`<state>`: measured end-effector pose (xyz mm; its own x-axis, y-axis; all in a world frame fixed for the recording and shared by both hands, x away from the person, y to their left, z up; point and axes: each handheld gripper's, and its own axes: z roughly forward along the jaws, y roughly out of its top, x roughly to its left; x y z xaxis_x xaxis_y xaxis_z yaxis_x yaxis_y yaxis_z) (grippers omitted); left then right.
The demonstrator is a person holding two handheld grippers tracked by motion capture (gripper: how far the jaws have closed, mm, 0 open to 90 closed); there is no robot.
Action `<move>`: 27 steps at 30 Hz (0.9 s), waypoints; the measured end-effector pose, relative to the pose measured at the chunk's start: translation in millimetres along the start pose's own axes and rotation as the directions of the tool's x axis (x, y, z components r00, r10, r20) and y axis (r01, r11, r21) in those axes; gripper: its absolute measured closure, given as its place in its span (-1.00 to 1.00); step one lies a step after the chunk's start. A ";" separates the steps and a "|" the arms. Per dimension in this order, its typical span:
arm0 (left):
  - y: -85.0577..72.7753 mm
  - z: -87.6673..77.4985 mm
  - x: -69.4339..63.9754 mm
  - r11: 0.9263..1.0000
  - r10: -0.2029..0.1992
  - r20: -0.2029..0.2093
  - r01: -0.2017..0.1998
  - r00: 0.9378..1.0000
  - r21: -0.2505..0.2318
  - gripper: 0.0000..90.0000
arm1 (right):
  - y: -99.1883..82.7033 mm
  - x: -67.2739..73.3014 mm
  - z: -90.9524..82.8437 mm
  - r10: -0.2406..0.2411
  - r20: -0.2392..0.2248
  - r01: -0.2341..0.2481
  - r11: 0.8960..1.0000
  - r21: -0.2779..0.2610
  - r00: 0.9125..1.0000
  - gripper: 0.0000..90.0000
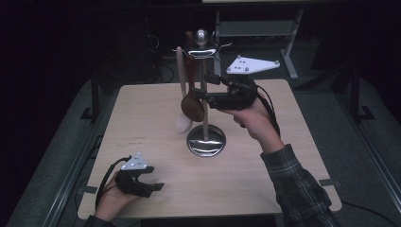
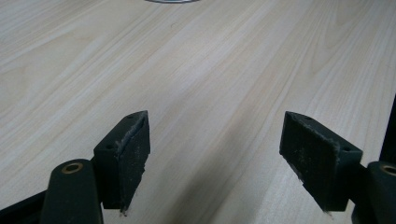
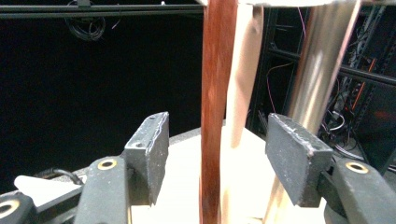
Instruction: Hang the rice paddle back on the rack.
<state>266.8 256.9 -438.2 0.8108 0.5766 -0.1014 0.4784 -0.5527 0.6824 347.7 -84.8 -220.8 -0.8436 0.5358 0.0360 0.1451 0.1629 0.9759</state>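
My right gripper stands released, jaws either side of the dark wooden spoon's handle, not pressing. The spoon hangs on the steel rack, pale spoon at its nine o'clock. Best I back out straight, without nudging it. Left gripper rests open on the table.

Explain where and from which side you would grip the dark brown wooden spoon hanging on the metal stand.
Grip the dark brown wooden spoon on its straight handle, coming level from the right, beside the metal stand's post. The handle hangs vertical and narrow; the bowl is wide and curved.
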 end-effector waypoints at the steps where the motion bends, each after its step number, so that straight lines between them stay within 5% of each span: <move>1: 0.1 0.0 0.1 1.000 0.003 -0.001 -0.003 1.000 0.002 -0.46 | -1.9 -0.3 -1.6 0.002 0.001 -0.002 1.000 0.001 1.000 -0.13; 14: -0.4 1.5 -0.5 1.000 0.005 -0.002 -0.005 1.000 -0.014 -0.46 | -52.8 -10.2 -25.0 0.038 0.014 -0.039 0.997 0.060 0.999 -0.27; 27: -0.9 3.2 -0.1 0.999 0.027 0.003 -0.027 1.000 -0.018 -0.46 | -132.0 -19.0 -51.3 0.100 0.063 -0.108 0.983 0.149 0.993 -0.36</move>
<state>267.4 255.4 -441.2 0.8246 0.5593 -0.0849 0.4497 -0.5571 0.6982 318.0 -159.0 -339.3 -0.7908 0.6002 0.1195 0.3106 0.2254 0.9235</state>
